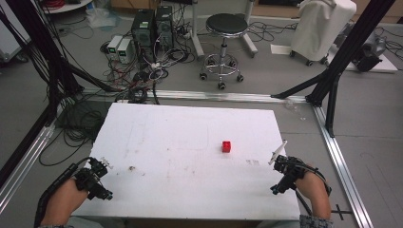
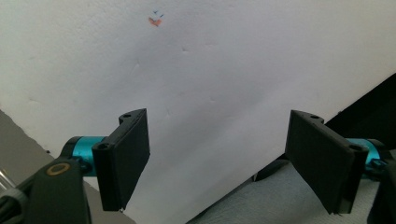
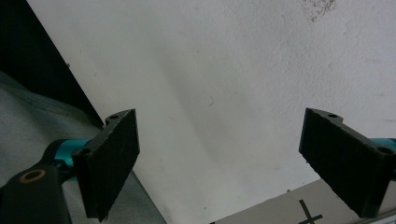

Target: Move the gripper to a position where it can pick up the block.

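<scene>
We see left gripper (image 1: 97,178) and right gripper (image 1: 285,172) at near table (image 1: 190,190) corners, jaws spread, empty; red block (image 1: 226,147) mid-table.

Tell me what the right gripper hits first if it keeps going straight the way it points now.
Probably only the bare white table top. The right gripper is open, and just white surface lies ahead between its jaws. The red block sits farther off, apparently outside that line, though depth is unclear.

The white table (image 1: 190,142) looks matt and faintly rough, scuffed; the red block (image 1: 226,147) looks like glossy plastic.
</scene>
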Demonstrator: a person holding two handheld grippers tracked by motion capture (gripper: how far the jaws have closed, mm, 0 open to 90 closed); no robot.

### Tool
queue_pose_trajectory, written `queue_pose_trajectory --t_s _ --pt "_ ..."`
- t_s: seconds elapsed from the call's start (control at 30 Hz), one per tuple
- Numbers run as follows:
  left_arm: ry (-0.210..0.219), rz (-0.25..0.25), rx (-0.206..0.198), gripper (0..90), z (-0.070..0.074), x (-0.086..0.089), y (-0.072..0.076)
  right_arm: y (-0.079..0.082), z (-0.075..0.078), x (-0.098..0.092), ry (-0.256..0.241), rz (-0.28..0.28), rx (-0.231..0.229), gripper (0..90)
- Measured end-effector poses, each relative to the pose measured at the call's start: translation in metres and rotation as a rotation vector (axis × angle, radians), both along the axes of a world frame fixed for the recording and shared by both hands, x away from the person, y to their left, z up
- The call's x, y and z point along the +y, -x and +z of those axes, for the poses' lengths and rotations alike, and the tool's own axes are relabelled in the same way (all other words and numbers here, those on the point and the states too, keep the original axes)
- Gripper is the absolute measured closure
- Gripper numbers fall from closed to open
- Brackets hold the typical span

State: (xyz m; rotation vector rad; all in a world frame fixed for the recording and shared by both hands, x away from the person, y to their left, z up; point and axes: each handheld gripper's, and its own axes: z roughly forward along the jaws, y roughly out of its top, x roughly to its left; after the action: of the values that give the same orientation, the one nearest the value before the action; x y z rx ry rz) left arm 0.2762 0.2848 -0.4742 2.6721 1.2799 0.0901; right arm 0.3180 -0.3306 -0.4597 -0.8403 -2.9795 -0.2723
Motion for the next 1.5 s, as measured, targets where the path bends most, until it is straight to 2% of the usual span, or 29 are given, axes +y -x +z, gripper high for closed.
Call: queue_pose_trajectory --t_s 0.63,0.87,1.07,1.17,1.23,1.33,1.5 --pt "-0.009 0.001 0.001 22.2 0.0 -0.001 0.0 0.0 0.0 0.001 0.001 0.0 -0.001 11.6" --pt "-0.009 0.006 0.001 22.2 0.0 0.0 0.0 -0.002 0.002 -0.002 0.007 -0.01 -0.033 11.6" --pt "-0.007 0.011 0.001 22.2 0.002 0.002 0.001 -0.012 0.0 -0.005 0.02 -0.005 -0.043 11.6" --pt "-0.011 0.006 0.001 22.2 0.002 0.003 0.001 -0.02 -0.003 -0.008 0.05 0.002 -0.027 11.6" --pt "-0.01 0.01 0.001 22.2 0.002 0.003 0.001 -0.027 -0.002 -0.01 0.052 0.008 -0.02 11.6" --pt "-0.008 0.017 -0.003 22.2 0.002 0.005 0.002 -0.037 0.004 -0.01 0.017 0.028 -0.033 11.6" --pt "-0.004 0.013 -0.001 22.2 0.004 0.006 0.002 -0.056 0.017 -0.002 0.033 0.088 -0.053 11.6"
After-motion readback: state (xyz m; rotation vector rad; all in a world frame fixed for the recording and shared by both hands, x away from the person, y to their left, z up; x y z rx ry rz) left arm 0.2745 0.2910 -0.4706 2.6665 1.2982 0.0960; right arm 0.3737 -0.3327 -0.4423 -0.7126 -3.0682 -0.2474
